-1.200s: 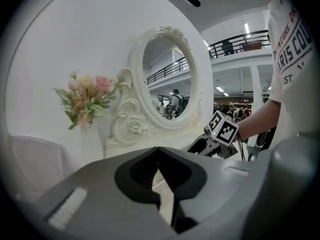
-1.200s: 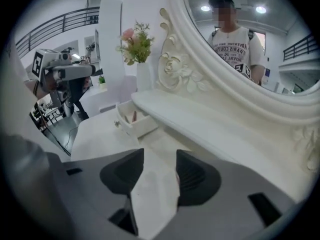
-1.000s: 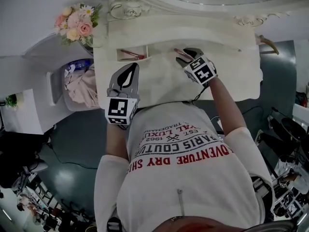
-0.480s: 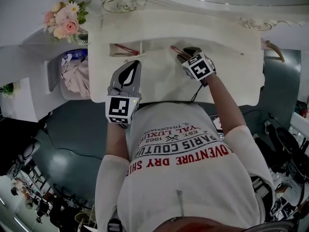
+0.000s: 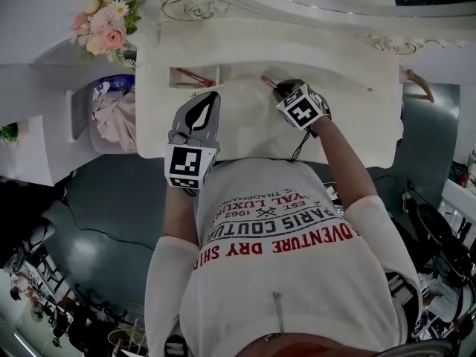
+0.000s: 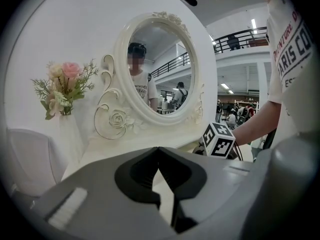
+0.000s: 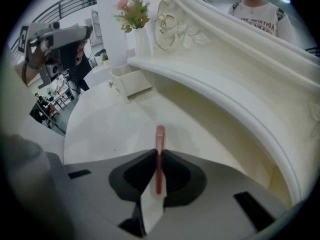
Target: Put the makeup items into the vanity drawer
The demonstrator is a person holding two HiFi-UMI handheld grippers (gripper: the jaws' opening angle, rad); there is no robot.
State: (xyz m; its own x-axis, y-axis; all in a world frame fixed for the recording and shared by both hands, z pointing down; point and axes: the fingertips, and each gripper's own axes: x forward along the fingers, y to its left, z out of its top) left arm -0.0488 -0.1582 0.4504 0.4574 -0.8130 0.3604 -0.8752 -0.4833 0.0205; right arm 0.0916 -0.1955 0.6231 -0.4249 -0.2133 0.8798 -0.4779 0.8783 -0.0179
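A slim pink makeup stick [image 7: 159, 134] lies on the white vanity top [image 5: 245, 125] and pokes out past my right gripper [image 7: 159, 151]. The jaws of that gripper are closing, and their tips pinch the stick. In the head view, the right gripper [image 5: 278, 90] sits near the back middle of the top, with the stick's end [image 5: 266, 81] showing at its tip. The small open drawer [image 5: 195, 88] stands at the back left and holds a red item [image 5: 195, 77]. My left gripper [image 5: 212, 97] hovers shut and empty in front of the drawer, its tips together [image 6: 159, 150].
An oval mirror [image 6: 160, 69] in an ornate white frame rises behind the top. A vase of pink flowers [image 5: 100, 32] stands at the left. Beside the vanity, a bin with cloth [image 5: 119, 117] sits on the floor. A hook [image 5: 416, 76] sticks out at the right.
My right gripper's jaws have come together around the pink stick at the back of the top. The left gripper has stayed where it was.
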